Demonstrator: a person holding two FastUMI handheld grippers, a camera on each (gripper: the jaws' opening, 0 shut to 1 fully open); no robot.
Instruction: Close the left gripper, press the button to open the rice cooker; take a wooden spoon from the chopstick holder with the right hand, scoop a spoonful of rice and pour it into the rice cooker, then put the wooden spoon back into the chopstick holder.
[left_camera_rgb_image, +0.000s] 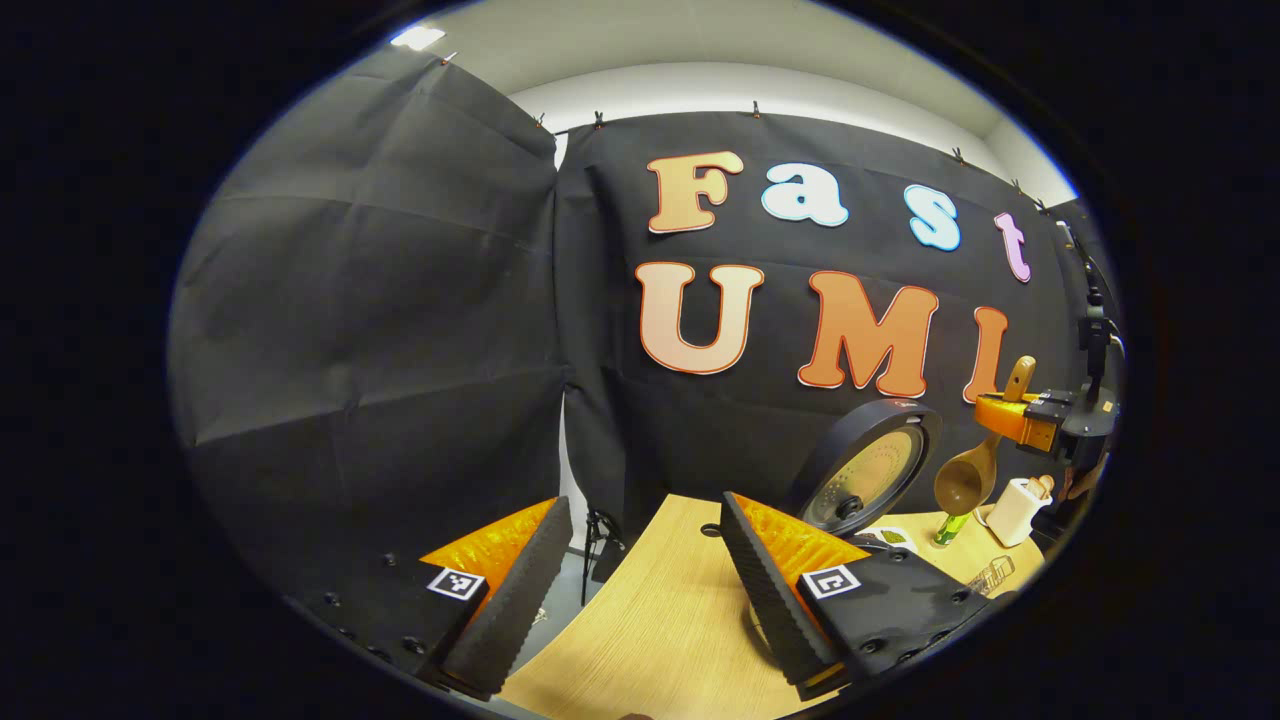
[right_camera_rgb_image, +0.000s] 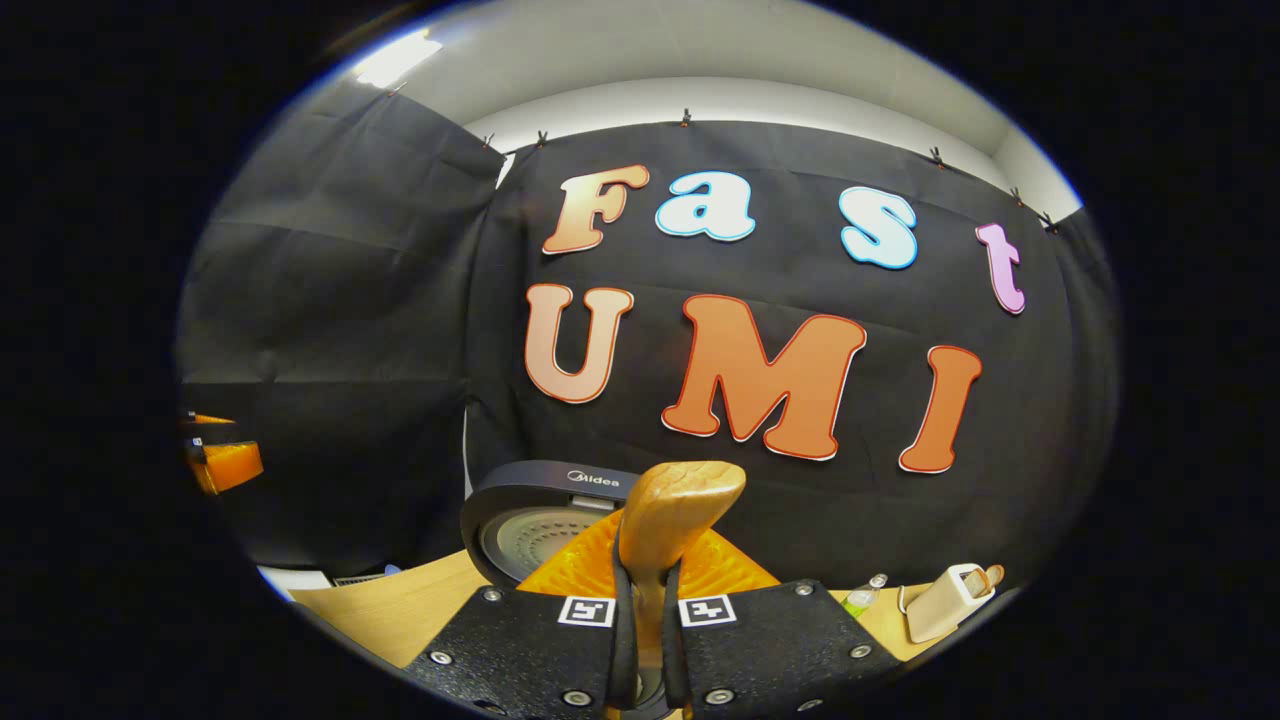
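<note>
brown wooden spoon (left_camera_rgb_image: 968, 480), pale wood table (left_camera_rgb_image: 650, 620)

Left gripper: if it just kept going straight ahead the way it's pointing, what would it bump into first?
Probably nothing close. The open left gripper points over the wooden table toward the black cloth wall. The rice cooker's raised lid sits off to one side, though depth is uncertain.

both views low over the table (left_camera_rgb_image: 640, 620), facing the booth wall, sharing the rice cooker lid (left_camera_rgb_image: 868, 468)

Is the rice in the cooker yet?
Can't tell. The rice cooker lid is up, so that's done. The right tongs hold the wooden spoon in the air. It must go back in the chopstick holder. The left tongs are open.
</note>
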